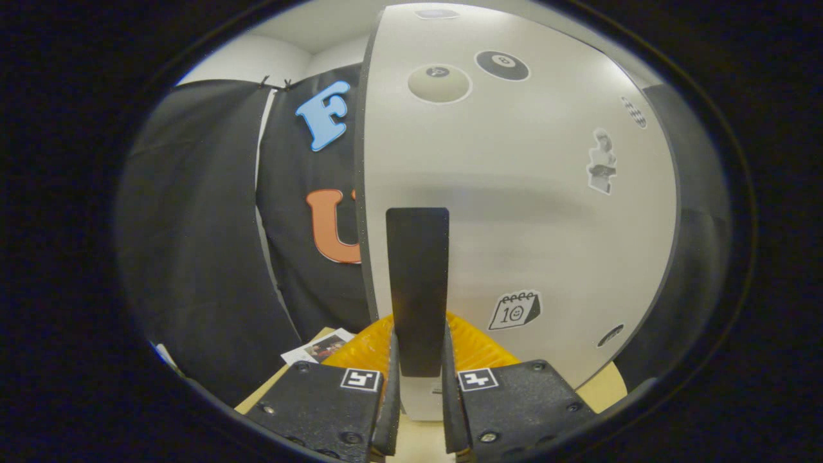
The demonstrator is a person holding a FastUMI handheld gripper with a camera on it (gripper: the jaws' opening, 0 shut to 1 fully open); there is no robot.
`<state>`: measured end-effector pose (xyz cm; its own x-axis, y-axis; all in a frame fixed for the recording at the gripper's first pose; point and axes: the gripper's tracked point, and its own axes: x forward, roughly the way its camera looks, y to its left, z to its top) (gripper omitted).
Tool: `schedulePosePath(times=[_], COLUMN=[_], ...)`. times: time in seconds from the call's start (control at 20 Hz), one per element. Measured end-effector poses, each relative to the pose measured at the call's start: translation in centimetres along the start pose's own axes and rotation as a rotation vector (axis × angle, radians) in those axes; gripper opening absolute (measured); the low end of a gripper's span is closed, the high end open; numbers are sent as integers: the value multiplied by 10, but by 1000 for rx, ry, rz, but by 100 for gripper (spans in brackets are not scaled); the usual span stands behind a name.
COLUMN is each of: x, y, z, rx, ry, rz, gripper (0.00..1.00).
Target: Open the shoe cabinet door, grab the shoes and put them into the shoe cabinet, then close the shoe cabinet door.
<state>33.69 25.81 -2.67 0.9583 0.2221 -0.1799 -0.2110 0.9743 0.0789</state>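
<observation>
Photo card (319,346) on table (604,389) left of fingers. Orange ridged object (479,347) just behind. Gripper (418,386) narrow, both fingers pressing dark vertical handle (418,283) of white shoe cabinet door (527,212), door directly ahead; calendar sticker (514,310) right.

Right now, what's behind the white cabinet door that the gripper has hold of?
The gripper is shut on the dark handle of the white door. Below the door's lower edge an orange ribbed thing sticks out. The door covers everything else behind it, so the cabinet's inside cannot be seen.
</observation>
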Motion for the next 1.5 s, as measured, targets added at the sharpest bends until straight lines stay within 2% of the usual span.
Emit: schedulePosePath(times=[0.25,0.4,0.7,1.0,1.5], x=[-70,-116,-188,-234,-281], y=[-13,-29,-81,-129,-205], z=[-14,-21,-38,-47,-53], rx=[-40,-10,6,-38,6], ry=[-8,-18,-29,-37,-28], rz=[28,44,1,-92,-202], gripper=[30,29,26,21,10])
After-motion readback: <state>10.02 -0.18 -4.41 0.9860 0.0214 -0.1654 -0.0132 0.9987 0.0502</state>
